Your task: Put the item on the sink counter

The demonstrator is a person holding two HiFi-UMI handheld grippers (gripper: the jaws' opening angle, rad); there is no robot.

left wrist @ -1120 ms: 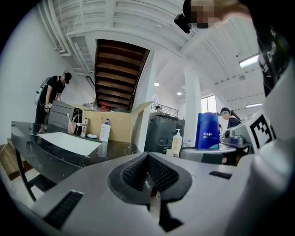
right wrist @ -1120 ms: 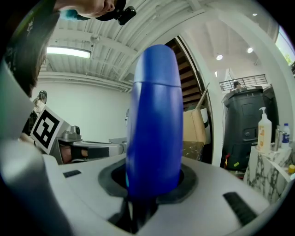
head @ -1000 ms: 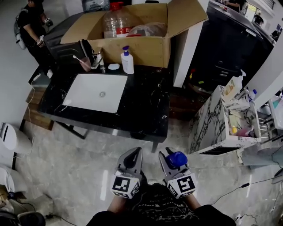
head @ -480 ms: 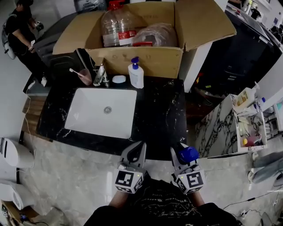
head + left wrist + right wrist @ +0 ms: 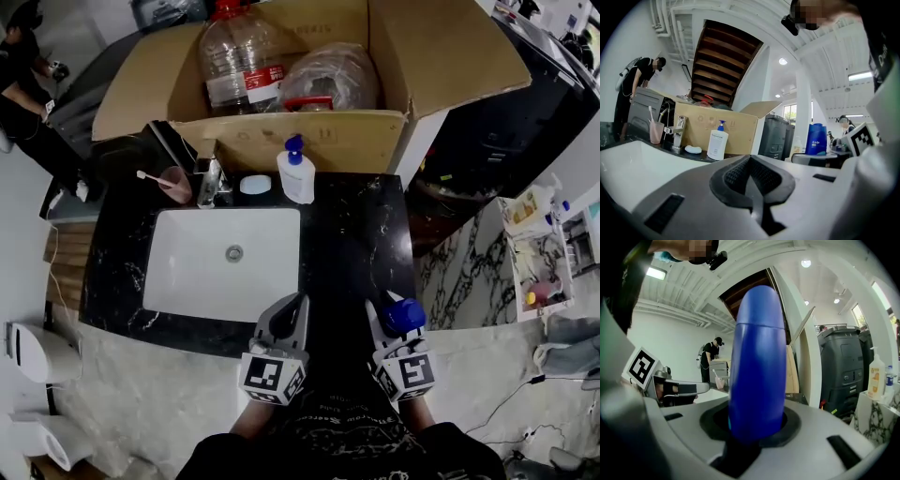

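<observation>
My right gripper [image 5: 397, 323] is shut on a blue bottle [image 5: 405, 316], which stands upright between its jaws and fills the right gripper view [image 5: 757, 362]. It hovers at the front right edge of the black marble sink counter [image 5: 356, 244]. My left gripper [image 5: 286, 319] is shut with nothing in it, over the counter's front edge beside the white basin [image 5: 225, 262]. In the left gripper view the jaws [image 5: 752, 185] meet.
At the back of the counter stand a white pump bottle [image 5: 298, 172], a tap [image 5: 211, 178], a soap dish [image 5: 253, 185] and a pink cup with a toothbrush [image 5: 174, 184]. An open cardboard box [image 5: 309, 131] holds a big water jug. A person stands far left.
Both grippers have moved forward from over the floor to the counter's front edge, the blue bottle still in the right one. The counter now lies nearer and larger in view.
</observation>
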